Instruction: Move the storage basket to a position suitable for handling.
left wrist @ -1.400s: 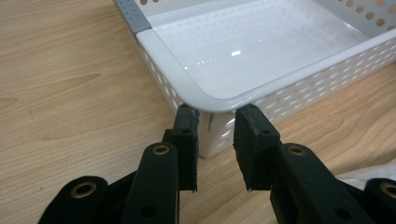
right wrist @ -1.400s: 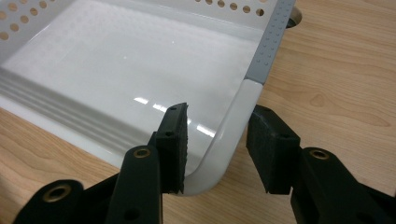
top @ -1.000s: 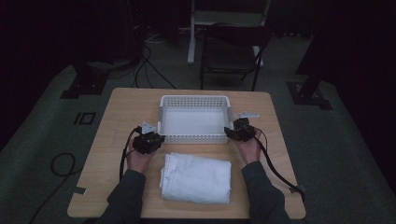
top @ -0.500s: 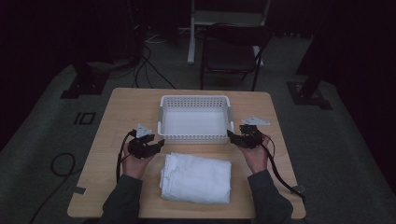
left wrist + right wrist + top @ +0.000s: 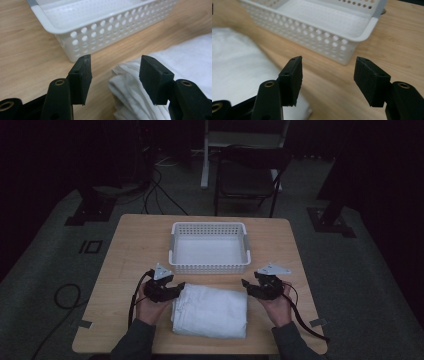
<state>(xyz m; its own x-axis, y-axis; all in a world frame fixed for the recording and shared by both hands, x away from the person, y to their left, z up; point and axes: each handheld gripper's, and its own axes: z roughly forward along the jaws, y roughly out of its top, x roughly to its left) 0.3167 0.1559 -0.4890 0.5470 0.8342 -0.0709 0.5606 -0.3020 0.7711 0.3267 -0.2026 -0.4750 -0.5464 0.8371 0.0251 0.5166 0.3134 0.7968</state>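
Dark floor surrounds my pale wooden desk (image 5: 135, 240). Lower centre lies the folded white towel (image 5: 210, 311), long axis left-right, with the white perforated basket (image 5: 209, 268) just above it. My left tool (image 5: 172, 288) and right tool (image 5: 248, 285) flank the towel's upper corners, jaws just opened, half-wide and empty; the left is nearer, folds showing between its pads (image 5: 80, 77).
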